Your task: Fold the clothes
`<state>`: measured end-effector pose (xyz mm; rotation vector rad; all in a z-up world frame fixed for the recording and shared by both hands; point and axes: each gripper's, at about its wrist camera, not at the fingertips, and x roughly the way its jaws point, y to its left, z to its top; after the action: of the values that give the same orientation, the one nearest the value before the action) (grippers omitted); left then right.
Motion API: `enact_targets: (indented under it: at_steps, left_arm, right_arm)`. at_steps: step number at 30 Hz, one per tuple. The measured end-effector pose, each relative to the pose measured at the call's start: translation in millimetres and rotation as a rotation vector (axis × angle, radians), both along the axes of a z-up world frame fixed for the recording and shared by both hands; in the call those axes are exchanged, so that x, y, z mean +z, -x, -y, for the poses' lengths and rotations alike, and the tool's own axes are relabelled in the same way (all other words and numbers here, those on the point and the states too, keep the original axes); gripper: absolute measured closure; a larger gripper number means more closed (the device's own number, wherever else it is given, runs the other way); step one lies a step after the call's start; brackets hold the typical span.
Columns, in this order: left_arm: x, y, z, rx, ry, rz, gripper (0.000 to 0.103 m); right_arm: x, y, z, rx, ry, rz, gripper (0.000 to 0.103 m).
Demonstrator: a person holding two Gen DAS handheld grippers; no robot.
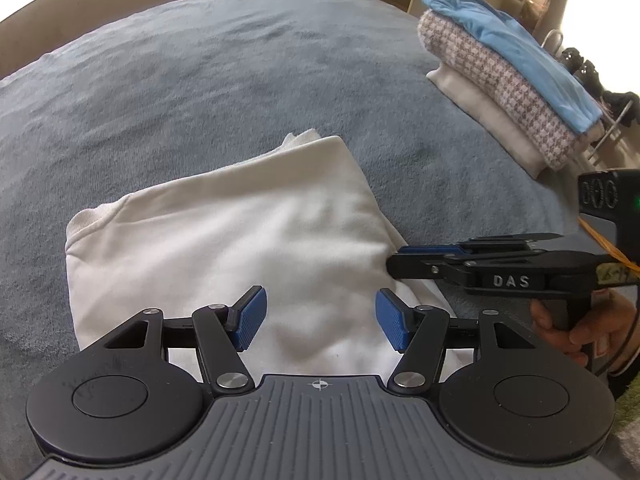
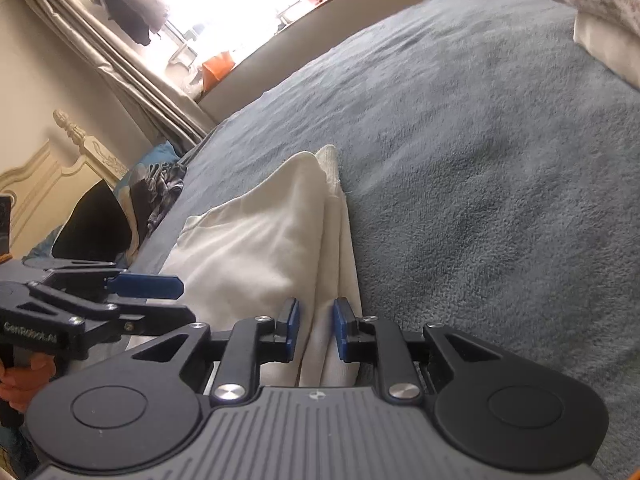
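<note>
- folded white sweatshirt (image 1: 224, 240) lies flat on grey-blue fleece bed cover (image 1: 180, 80), near the front edge
- left gripper (image 1: 318, 320) hovers over sweatshirt's near part, jaws wide apart, nothing between the pads
- right gripper (image 2: 316, 330) at sweatshirt's right edge, jaws narrow, stacked fabric layers in the gap; pads don't clearly press the cloth
- pile of folded clothes (image 1: 516, 80) well apart, far right on the bed: blue top over houndstooth piece over cream one
</note>
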<state>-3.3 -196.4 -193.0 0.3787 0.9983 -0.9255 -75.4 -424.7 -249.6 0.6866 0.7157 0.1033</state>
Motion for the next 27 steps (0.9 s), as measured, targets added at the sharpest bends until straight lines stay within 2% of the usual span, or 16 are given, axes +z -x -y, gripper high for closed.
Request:
enact_targets:
  at_steps: [4, 6, 8, 12, 15, 18, 21, 27]
  left_arm:
    - [-1, -1, -3, 0.011, -0.001, -0.008, 0.043]
    - [-1, -2, -4, 0.017, -0.002, -0.009, 0.043]
    - [-1, -3, -5, 0.026, -0.002, -0.012, 0.043]
    - [-3, -5, -4, 0.039, 0.0, -0.023, 0.043]
    - [-4, -5, -2, 0.035, -0.002, -0.028, 0.043]
    - [-6, -5, -1, 0.031, -0.007, -0.03, 0.043]
    - [-8, -5, 0, 0.027, -0.011, -0.033, 0.042]
    - [-11, -6, 2, 0.023, -0.013, -0.041, 0.043]
  right_arm:
    - [-8, -2, 7, -0.014, -0.07, 0.011, 0.085]
    - [-8, -1, 8, -0.023, -0.081, 0.021, 0.098]
    - [-5, 1, 6, -0.029, -0.066, 0.042, 0.1]
    - [10, 2, -1, -0.036, 0.004, 0.099, 0.101]
    - [17, 0, 1, -0.038, 0.018, 0.123, 0.102]
    - [11, -2, 4, -0.041, 0.013, 0.09, 0.102]
    - [4, -2, 9, -0.058, -0.034, 0.078, 0.102]
    - [-1, -3, 9, -0.067, 0.006, 0.05, 0.103]
